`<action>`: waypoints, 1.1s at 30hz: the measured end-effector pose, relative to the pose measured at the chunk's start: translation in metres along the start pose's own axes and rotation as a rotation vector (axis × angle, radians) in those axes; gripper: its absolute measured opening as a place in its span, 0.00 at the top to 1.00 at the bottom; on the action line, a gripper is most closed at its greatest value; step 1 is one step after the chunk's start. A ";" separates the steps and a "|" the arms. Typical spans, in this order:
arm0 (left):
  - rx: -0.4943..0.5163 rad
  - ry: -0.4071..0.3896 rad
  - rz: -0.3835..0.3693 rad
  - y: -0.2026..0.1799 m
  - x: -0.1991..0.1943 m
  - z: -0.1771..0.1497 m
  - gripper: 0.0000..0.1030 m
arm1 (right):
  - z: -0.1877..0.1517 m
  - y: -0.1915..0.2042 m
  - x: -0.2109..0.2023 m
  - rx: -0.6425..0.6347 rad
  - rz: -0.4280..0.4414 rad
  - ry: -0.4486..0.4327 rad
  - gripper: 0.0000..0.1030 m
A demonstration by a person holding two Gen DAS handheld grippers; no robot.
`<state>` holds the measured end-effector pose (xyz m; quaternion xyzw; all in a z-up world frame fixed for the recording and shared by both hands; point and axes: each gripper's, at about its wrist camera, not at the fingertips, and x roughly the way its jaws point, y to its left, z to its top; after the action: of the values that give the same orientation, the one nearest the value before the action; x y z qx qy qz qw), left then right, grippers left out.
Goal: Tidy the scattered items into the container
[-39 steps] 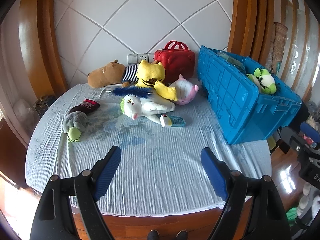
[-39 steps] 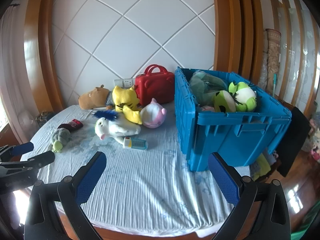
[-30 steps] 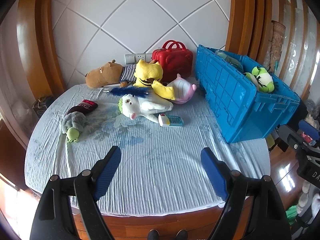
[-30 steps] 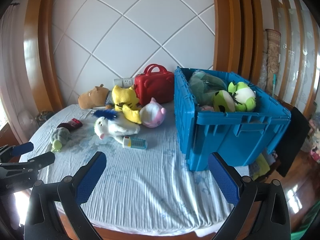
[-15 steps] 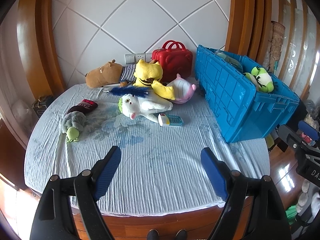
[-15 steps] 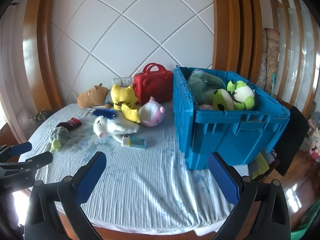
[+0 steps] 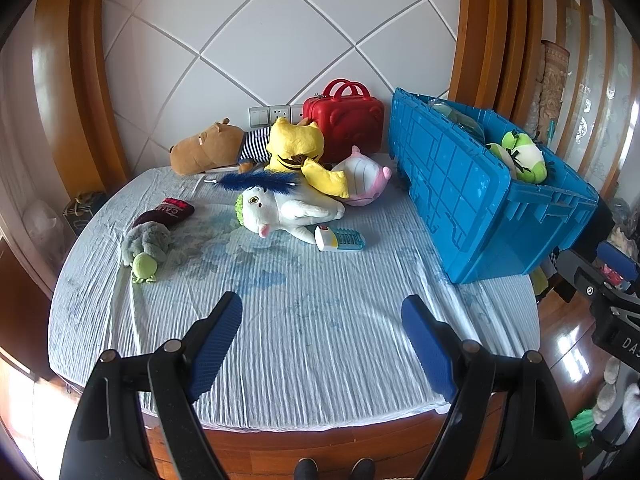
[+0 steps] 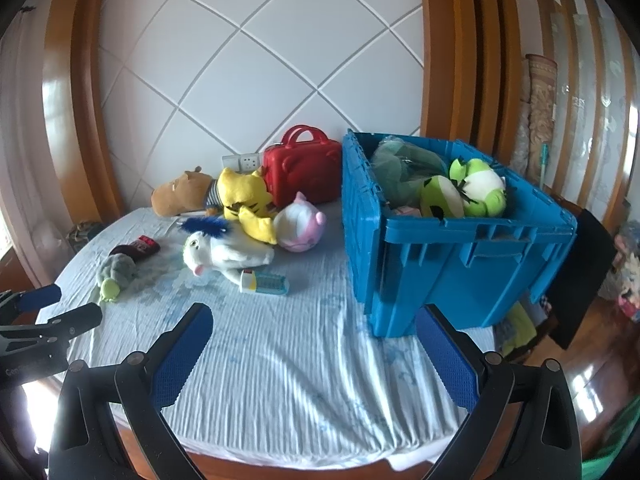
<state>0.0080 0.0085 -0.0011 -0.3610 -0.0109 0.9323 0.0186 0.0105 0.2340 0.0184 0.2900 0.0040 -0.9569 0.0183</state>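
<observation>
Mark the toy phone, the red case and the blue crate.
toy phone (image 7: 340, 239): left wrist view, keypad.
red case (image 8: 302, 176): right wrist view, front face.
blue crate (image 8: 480, 256): right wrist view, near wall.

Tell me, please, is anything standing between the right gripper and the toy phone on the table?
Nothing visible does. Only bare blue cloth lies between the open right gripper and the toy phone. The white unicorn plush lies just behind the phone, not in front.
</observation>
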 end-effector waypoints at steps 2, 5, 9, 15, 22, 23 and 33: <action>0.000 0.001 0.000 0.000 0.000 0.000 0.20 | -0.001 -0.002 0.002 0.003 -0.003 0.002 0.00; 0.002 0.002 0.000 -0.001 0.000 -0.001 0.20 | -0.001 -0.004 0.002 0.007 -0.004 0.002 0.00; 0.002 0.003 0.001 -0.002 0.000 -0.001 0.20 | -0.001 -0.005 0.003 0.008 -0.002 0.001 0.00; 0.001 0.006 0.002 -0.003 0.001 -0.001 0.20 | -0.002 -0.008 0.006 0.008 0.000 0.002 0.00; -0.003 0.008 -0.010 -0.005 0.002 -0.001 0.20 | -0.005 -0.008 0.010 0.009 0.006 0.008 0.00; -0.003 0.008 -0.010 -0.005 0.003 -0.001 0.20 | -0.005 -0.009 0.011 0.009 0.007 0.009 0.00; -0.021 0.023 -0.003 -0.005 0.008 -0.002 0.20 | -0.006 -0.014 0.019 0.009 0.022 0.024 0.00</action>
<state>0.0035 0.0140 -0.0081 -0.3718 -0.0211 0.9279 0.0162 -0.0028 0.2479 0.0025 0.3013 -0.0034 -0.9531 0.0275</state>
